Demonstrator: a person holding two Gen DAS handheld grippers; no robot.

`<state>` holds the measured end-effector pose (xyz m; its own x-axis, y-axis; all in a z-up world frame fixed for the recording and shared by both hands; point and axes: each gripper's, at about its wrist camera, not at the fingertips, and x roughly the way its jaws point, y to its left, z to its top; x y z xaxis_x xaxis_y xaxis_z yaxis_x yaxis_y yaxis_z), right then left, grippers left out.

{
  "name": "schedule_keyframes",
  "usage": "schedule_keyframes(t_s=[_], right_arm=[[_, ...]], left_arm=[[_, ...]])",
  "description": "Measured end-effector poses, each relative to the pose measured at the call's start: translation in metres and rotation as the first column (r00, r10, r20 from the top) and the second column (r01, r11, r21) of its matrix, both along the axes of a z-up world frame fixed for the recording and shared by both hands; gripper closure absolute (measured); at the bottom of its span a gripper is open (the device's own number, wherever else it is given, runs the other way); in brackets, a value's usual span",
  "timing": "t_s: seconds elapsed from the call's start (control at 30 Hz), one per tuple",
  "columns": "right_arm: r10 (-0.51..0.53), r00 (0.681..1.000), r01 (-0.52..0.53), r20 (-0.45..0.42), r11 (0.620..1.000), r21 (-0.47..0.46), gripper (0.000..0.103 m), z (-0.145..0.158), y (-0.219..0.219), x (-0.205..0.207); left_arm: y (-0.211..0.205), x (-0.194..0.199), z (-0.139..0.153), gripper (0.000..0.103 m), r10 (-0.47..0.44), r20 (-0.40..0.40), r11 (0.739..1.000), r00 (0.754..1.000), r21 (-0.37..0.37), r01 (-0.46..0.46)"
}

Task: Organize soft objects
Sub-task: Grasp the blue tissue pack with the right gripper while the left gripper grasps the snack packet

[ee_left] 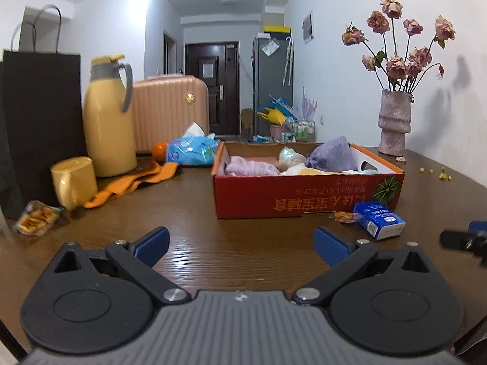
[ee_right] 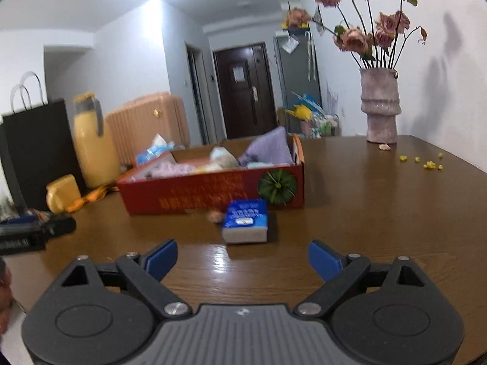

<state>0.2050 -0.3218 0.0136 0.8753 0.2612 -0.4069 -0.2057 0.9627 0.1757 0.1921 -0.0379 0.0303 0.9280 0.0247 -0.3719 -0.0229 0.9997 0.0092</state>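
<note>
Red cardboard box (ee_left: pixel 307 194): Chinese print on front, upside down, unreadable; holds purple cloths (ee_left: pixel 331 155).
Blue tissue pack (ee_right: pixel 246 220): label blurred; just near of box, far of right gripper (ee_right: pixel 242 259).
Left gripper (ee_left: pixel 242 245): jaws apart, empty.
Right gripper: jaws apart, empty.
Orange cloth (ee_left: pixel 134 184): far left, outside box.

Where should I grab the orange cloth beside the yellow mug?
Probably the near end of the orange cloth, coming down from above with the left gripper. It lies flat and crumpled on the table, with the mug close beside it.
</note>
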Motion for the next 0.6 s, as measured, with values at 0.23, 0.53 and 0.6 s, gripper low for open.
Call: schedule_keyframes(t_s=[0.23, 0.53, 0.6], right_arm=[[0.018, 1.000, -0.019, -0.025, 0.998, -0.057, 0.012, -0.004, 0.014, 0.038], [0.035, 0.991, -0.049, -0.132, 0.993, -0.107, 0.053, -0.018, 0.038, 0.119], [0.036, 0.989, -0.046, -0.141, 0.996, -0.071, 0.052, -0.020, 0.028, 0.121]], left_arm=[[-0.013, 0.034, -0.011, 0.000, -0.043, -0.099, 0.999, 0.994, -0.030, 0.040], [-0.043, 0.092, -0.009, 0.000, -0.098, -0.138, 0.993, 0.986, -0.079, 0.088], [-0.050, 0.103, -0.011, 0.000, -0.115, -0.147, 0.991, 0.982, -0.090, 0.102]])
